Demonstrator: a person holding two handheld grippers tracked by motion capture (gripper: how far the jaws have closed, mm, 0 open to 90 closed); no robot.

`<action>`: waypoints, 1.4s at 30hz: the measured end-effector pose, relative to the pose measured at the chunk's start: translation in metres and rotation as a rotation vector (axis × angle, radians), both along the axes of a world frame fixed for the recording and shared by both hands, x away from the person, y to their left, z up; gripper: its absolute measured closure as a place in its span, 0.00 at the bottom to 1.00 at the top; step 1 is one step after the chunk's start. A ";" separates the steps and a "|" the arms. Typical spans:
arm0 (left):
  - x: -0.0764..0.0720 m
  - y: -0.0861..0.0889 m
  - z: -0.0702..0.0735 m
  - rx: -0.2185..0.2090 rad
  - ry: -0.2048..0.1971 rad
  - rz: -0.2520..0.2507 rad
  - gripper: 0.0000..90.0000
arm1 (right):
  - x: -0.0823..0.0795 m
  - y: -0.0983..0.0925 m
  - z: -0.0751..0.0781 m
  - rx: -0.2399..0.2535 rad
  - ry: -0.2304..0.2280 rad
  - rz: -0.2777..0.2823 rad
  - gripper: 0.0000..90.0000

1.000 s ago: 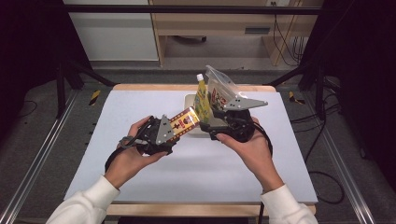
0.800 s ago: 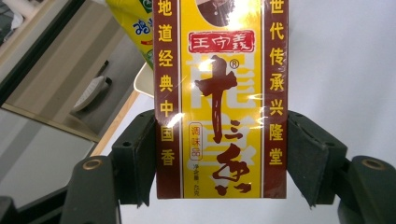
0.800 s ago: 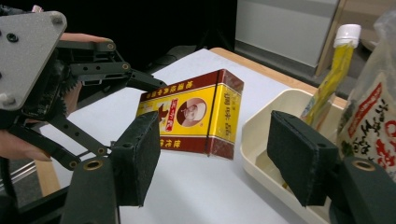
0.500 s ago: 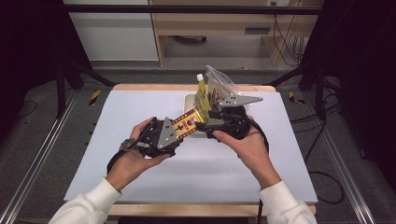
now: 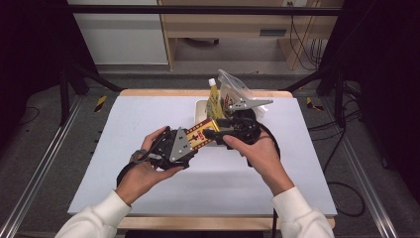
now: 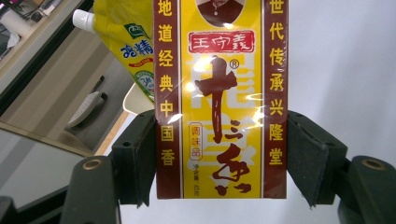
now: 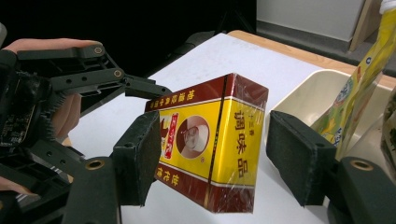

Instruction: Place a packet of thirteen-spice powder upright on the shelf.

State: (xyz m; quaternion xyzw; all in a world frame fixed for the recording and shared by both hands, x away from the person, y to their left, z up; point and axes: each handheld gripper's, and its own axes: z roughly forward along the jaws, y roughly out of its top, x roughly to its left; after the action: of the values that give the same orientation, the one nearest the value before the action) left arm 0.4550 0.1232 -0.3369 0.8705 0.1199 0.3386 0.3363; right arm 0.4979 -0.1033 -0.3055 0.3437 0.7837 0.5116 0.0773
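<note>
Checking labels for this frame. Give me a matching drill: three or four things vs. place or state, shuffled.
Column 1:
1. box
2. pouch
3. tray
4. right gripper

Column 2:
A. open, fingers either side of the box end
B. standing in the tray, white cap up
C. clamped between the left gripper's fingers
D. cream, on the table's far side

Pairs: 1-C, 2-B, 3-D, 4-A

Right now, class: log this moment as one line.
left gripper: shut on spice box | right gripper: open around box's end | tray: holds yellow pouch
</note>
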 end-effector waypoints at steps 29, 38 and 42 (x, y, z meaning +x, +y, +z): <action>0.008 -0.005 -0.013 -0.016 -0.010 -0.013 0.35 | 0.002 0.001 -0.002 0.047 0.097 0.037 0.74; 0.010 0.011 -0.020 -0.072 0.054 0.036 0.20 | 0.000 0.007 0.000 -0.001 0.065 -0.093 0.76; 0.008 0.027 -0.027 -0.095 0.099 0.075 0.18 | 0.001 0.009 0.001 -0.013 0.039 -0.162 0.75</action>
State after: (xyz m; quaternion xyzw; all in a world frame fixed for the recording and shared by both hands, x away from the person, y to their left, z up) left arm 0.4633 0.1505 -0.3642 0.8642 0.1851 0.3014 0.3579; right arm 0.4994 -0.0947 -0.3040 0.4153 0.7580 0.4918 0.1052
